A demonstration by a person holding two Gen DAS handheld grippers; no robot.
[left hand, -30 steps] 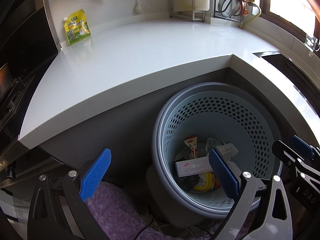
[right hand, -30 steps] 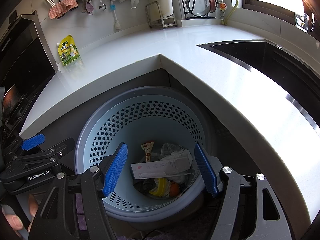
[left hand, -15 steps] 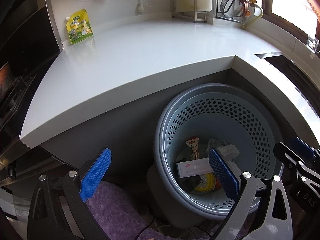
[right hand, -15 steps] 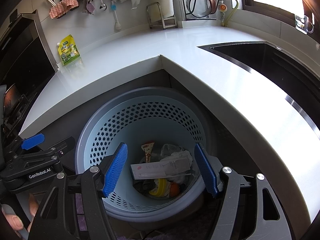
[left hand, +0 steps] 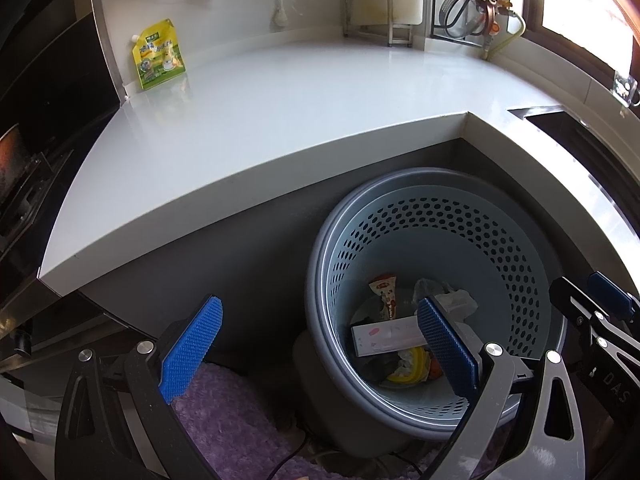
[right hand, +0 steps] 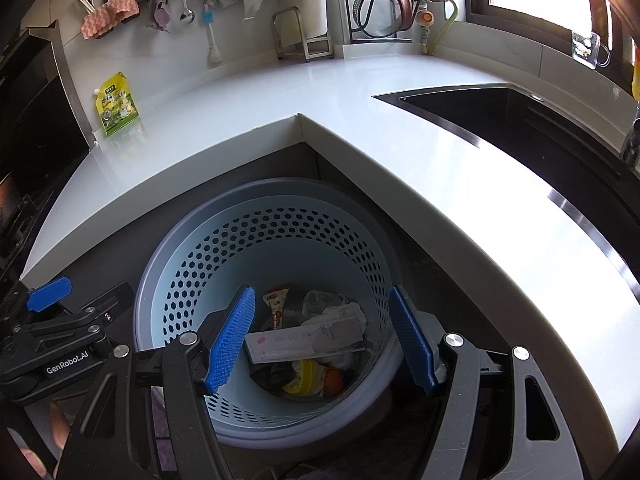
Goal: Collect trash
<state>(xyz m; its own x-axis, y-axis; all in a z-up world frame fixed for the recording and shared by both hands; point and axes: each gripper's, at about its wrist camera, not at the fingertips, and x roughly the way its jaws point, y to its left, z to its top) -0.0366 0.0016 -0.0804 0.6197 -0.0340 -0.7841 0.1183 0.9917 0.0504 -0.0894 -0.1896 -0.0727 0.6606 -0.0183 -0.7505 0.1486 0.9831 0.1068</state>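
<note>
A pale blue perforated waste basket (left hand: 516, 256) (right hand: 192, 280) stands on the floor in the inner corner of the white counter. In it lie a flat white box (left hand: 384, 334) (right hand: 304, 342), a red-topped wrapper (left hand: 386, 292) (right hand: 276, 304), crumpled white tissue (right hand: 340, 312) and yellow scraps (right hand: 300, 380). My left gripper (left hand: 320, 354) is open and empty, left of and above the basket. My right gripper (right hand: 324, 346) is open and empty, right over the basket's mouth. Each gripper shows at the edge of the other's view.
A yellow-green pouch (left hand: 158, 54) (right hand: 117, 104) leans on the wall at the counter's (left hand: 280, 120) back left. A dark sink (right hand: 520, 120) is set in the counter's right side. Utensils hang on the back wall. A purple rug (left hand: 228, 420) lies on the floor.
Both grippers have drifted slightly back from the basket; the view is almost the same. Both stay open and empty.
</note>
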